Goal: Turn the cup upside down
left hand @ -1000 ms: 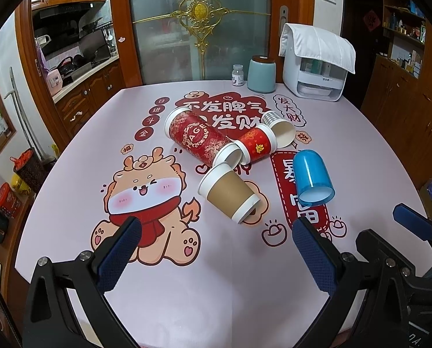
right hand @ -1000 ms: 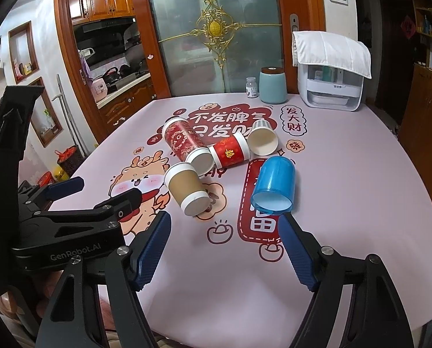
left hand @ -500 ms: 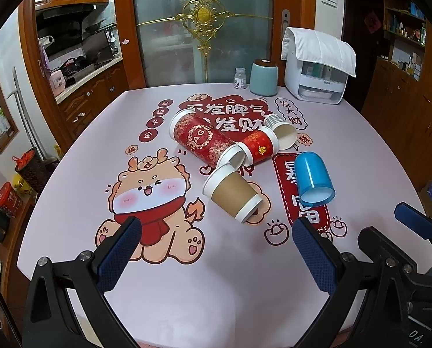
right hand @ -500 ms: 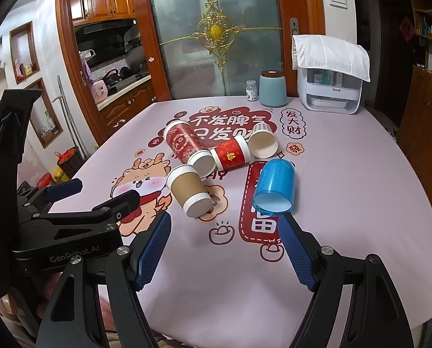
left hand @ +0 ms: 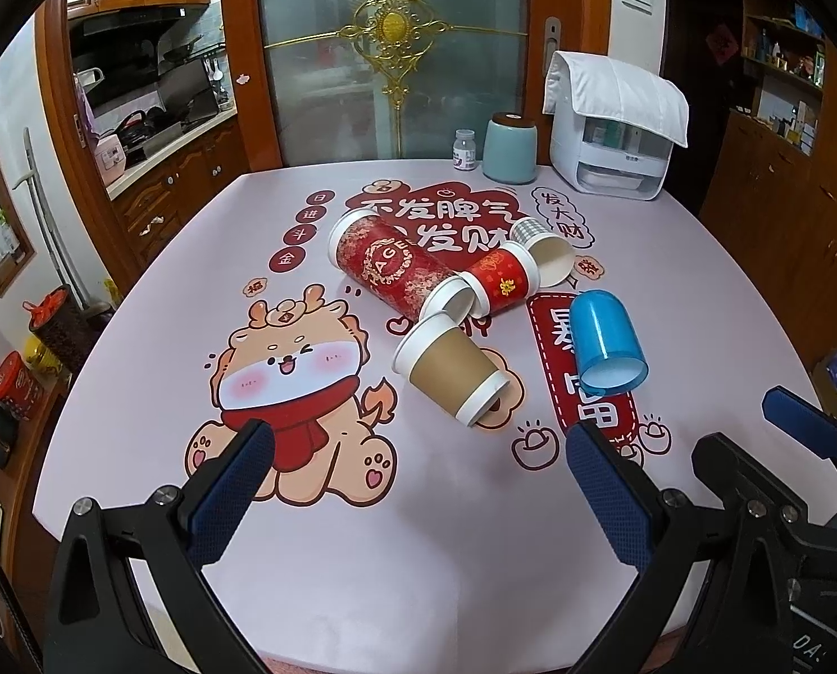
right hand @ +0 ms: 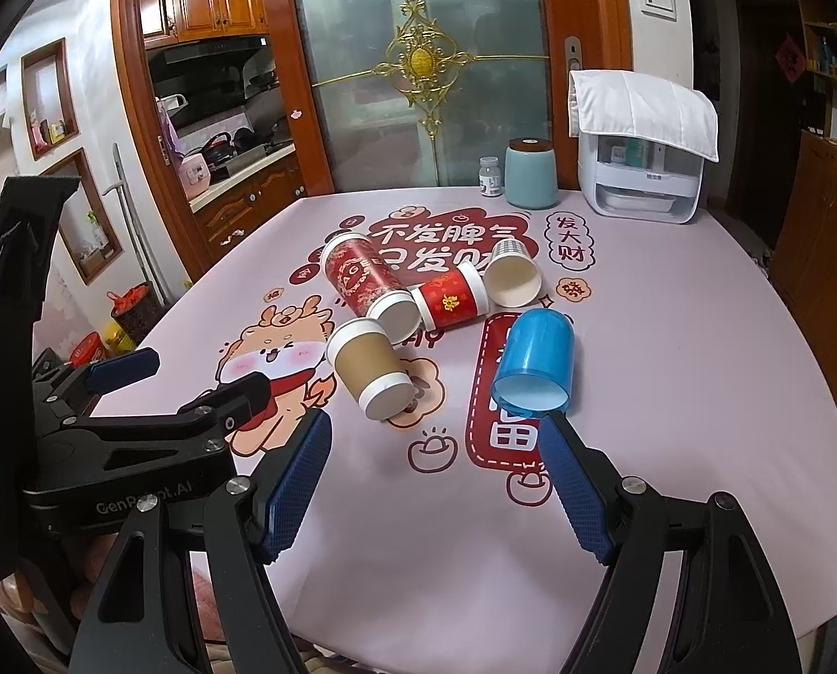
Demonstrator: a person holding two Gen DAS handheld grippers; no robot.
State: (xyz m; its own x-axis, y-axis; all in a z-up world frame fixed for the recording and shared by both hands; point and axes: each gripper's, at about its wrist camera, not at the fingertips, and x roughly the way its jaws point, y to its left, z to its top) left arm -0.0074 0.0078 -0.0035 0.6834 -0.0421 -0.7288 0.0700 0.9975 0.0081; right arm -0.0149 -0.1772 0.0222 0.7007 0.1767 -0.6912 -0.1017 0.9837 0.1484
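Note:
Several cups lie on their sides in the middle of the table: a brown paper cup (left hand: 451,368) (right hand: 369,366), a blue plastic cup (left hand: 606,341) (right hand: 536,360), a tall red cup (left hand: 397,269) (right hand: 367,281), a small red cup (left hand: 501,283) (right hand: 451,300) and a checked paper cup (left hand: 545,253) (right hand: 511,275). My left gripper (left hand: 418,483) is open and empty, above the near table edge, short of the brown cup; it also shows in the right wrist view (right hand: 177,376). My right gripper (right hand: 438,483) is open and empty, short of the blue cup.
The table (left hand: 137,348) has a pink cloth with a cartoon dragon. At the back stand a teal canister (left hand: 509,149), a small white bottle (left hand: 464,150) and a white appliance (left hand: 615,135) under a cloth. Cabinets stand at left and right.
Both grippers have drawn back and risen slightly, so the cups sit a little farther off in view. Both stay open. The cups have not moved.

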